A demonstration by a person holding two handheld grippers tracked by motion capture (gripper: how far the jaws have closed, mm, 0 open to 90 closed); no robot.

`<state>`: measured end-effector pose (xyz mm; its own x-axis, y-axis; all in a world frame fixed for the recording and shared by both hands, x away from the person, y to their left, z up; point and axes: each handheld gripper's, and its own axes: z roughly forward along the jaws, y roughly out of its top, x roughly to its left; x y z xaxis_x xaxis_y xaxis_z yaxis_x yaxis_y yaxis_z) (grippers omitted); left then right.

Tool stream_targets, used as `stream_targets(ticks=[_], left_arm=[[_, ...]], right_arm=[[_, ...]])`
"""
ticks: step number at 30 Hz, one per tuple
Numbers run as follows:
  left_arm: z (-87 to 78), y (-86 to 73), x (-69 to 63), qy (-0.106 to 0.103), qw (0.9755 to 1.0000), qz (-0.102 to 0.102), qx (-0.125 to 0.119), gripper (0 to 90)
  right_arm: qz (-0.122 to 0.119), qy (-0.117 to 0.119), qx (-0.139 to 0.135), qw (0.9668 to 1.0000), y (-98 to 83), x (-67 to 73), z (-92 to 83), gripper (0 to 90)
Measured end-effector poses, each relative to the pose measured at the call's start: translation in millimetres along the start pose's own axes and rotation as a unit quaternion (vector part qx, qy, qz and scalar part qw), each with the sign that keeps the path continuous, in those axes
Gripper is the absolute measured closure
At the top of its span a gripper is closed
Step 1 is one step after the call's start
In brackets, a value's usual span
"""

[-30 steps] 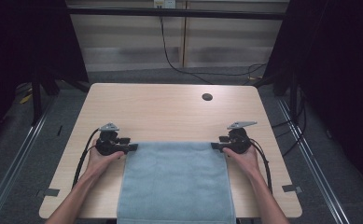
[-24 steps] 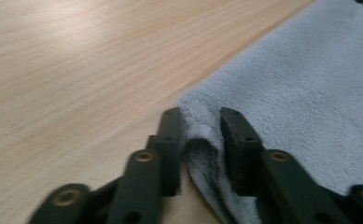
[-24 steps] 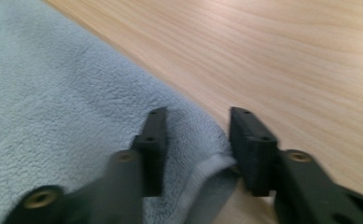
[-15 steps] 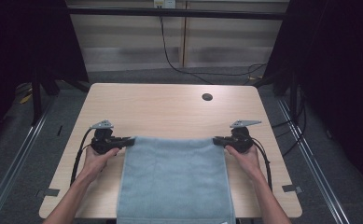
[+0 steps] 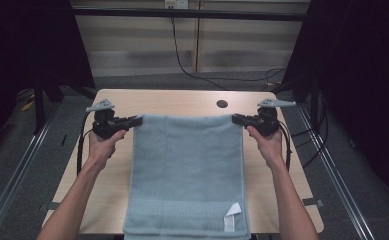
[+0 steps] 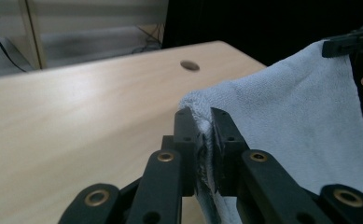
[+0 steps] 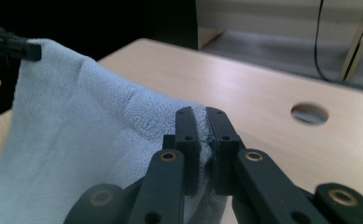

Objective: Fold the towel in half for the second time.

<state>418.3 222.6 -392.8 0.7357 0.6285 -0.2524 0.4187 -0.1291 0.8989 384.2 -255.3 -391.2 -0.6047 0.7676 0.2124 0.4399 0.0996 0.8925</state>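
A light blue towel (image 5: 187, 170) is stretched between my two grippers, its far edge raised off the wooden table (image 5: 182, 100) and its near end trailing to the table's front edge. My left gripper (image 5: 138, 120) has just been closing and is shut on the towel's far left corner (image 6: 286, 116); the cloth is pinched between the pads (image 6: 206, 116). My right gripper (image 5: 236, 119) is shut on the far right corner, with cloth (image 7: 76, 130) squeezed in its jaws (image 7: 202, 114). A white label (image 5: 232, 220) sits at the towel's near right.
A round cable hole (image 5: 222, 104) lies in the table's far right part, beyond the towel. Bare wood shows on both sides of the towel. Metal floor rails (image 5: 17, 170) run along both table sides, and dark curtains hang left and right.
Both grippers closed on the towel's far corners and rose, lifting that edge off the table. The towel now hangs taut between them instead of lying flat.
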Motion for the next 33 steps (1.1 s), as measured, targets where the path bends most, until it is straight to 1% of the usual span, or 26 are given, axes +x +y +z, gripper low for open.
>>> stream_targets(ticks=[1, 2, 3, 5, 6, 7, 8, 10, 11, 12, 15, 16, 18, 19, 20, 21, 22, 23, 25, 26, 27, 28, 29, 31, 32, 33], left_arm=[[-0.4, 5.1, -1.0, 0.001, 1.0, 0.0, -0.006, 82.5], [-0.8, 9.1, -1.6, 0.002, 1.0, 0.005, -0.008, 82.5], [-1.2, 11.4, -3.9, 0.002, 0.9999, 0.008, -0.008, 82.5], [-2.5, 10.2, -7.7, -0.003, 0.9998, 0.017, -0.007, 82.5], [-4.2, 4.5, -11.1, -0.008, 0.9997, 0.023, -0.007, 82.5], [-4.2, 4.5, -11.1, -0.008, 0.9997, 0.023, -0.007, 82.4], [-5.1, 1.2, -13.0, -0.009, 0.9997, 0.023, -0.005, 82.4], [-7.6, -4.7, -16.5, -0.017, 0.9995, 0.027, -0.004, 82.5], [-10.6, -8.4, -19.5, -0.019, 0.9994, 0.029, -0.003, 82.5], [-16.0, -13.1, -24.1, -0.024, 0.9992, 0.033, -0.003, 82.5], [-22.9, -17.7, -28.6, -0.028, 0.9988, 0.04, -0.004, 82.5], [-26.2, -20.1, -31.4, -0.03, 0.9988, 0.039, -0.002, 82.5], [-31.6, -26.1, -37.4, -0.035, 0.9986, 0.041, -0.002, 82.5], [-32.9, -28.7, -40.6, -0.037, 0.9985, 0.04, -0.002, 82.5], [-38.4, -36.7, -48.4, -0.038, 0.9981, 0.048, 0.008, 82.5], [-38.4, -36.7, -48.4, -0.038, 0.9981, 0.048, 0.008, 82.5], [-40.7, -41.4, -51.6, -0.041, 0.9981, 0.046, 0.008, 82.4], [-43.3, -46.3, -54.7, -0.044, 0.9979, 0.046, 0.013, 82.4], [-47.9, -58.2, -60.7, -0.046, 0.9979, 0.039, 0.025, 82.4], [-50.3, -64.8, -63.2, -0.052, 0.9973, 0.039, 0.033, 82.3], [-52.1, -70.3, -65.5, -0.054, 0.9972, 0.038, 0.036, 82.0], [-55.8, -85.3, -70.6, -0.062, 0.9957, 0.035, 0.059, 81.8], [-57.6, -92.1, -73.2, -0.06, 0.9954, 0.035, 0.065, 81.6], [-60.6, -105.1, -75.1, -0.068, 0.9947, 0.024, 0.074, 80.2], [-62.8, -113.2, -77.2, -0.069, 0.9939, 0.026, 0.082, 78.9], [-64.2, -117.7, -78.9, -0.075, 0.9924, 0.027, 0.093, 78.1]], right_arm=[[-0.005, -0.005, -0.013, 0.9999, 14.9, 0.2, -2.3, 84.8], [-0.005, -0.005, -0.013, 0.9999, 14.9, 0.2, -2.3, 84.8], [-0.006, -0.006, -0.019, 0.9998, 20.5, 1.4, -3.7, 84.9], [-0.011, -0.002, -0.027, 0.9996, 26.1, 4.8, -6.1, 84.9], [-0.018, 0.003, -0.022, 0.9996, 23.4, 9.4, -7.3, 84.9], [-0.023, 0.004, -0.017, 0.9996, 19.9, 11.4, -7.4, 85.0], [-0.023, 0.004, -0.017, 0.9996, 19.9, 11.4, -7.4, 85.0], [-0.027, 0.009, -0.011, 0.9995, 12.7, 14.0, -8.8, 85.0], [-0.027, 0.017, -0.01, 0.9994, 4.2, 16.8, -13.3, 85.0], [-0.029, 0.019, -0.01, 0.9993, 0.9, 17.9, -15.9, 85.0], [-0.034, 0.025, -0.009, 0.9991, -7.0, 22.6, -26.6, 84.9], [-0.034, 0.025, -0.009, 0.9991, -7.0, 22.6, -26.6, 84.9], [-0.039, 0.033, -0.009, 0.9986, -14.3, 28.5, -39.1, 85.0], [-0.039, 0.033, -0.009, 0.9986, -14.3, 28.5, -39.1, 85.0], [-0.05, 0.034, -0.001, 0.9982, -20.0, 34.4, -45.6, 84.9], [-0.05, 0.034, -0.001, 0.9982, -20.0, 34.4, -45.6, 84.9], [-0.056, 0.037, 0.006, 0.9977, -27.4, 40.8, -51.4, 84.9], [-0.056, 0.037, 0.006, 0.9977, -27.4, 40.8, -51.4, 84.9], [-0.053, 0.045, 0.01, 0.9975, -38.0, 47.1, -56.8, 84.9], [-0.054, 0.048, 0.02, 0.9972, -51.2, 54.7, -61.2, 84.8], [-0.054, 0.047, 0.026, 0.9971, -56.4, 57.7, -63.0, 84.7], [-0.053, 0.046, 0.03, 0.9971, -63.4, 61.2, -65.4, 84.6], [-0.049, 0.05, 0.034, 0.997, -72.0, 65.4, -68.9, 84.5], [-0.037, 0.053, 0.039, 0.9971, -85.4, 69.7, -72.5, 83.5], [-0.036, 0.054, 0.05, 0.9966, -93.9, 72.0, -73.2, 82.9], [-0.038, 0.051, 0.064, 0.9959, -104.9, 75.0, -74.2, 81.0]])
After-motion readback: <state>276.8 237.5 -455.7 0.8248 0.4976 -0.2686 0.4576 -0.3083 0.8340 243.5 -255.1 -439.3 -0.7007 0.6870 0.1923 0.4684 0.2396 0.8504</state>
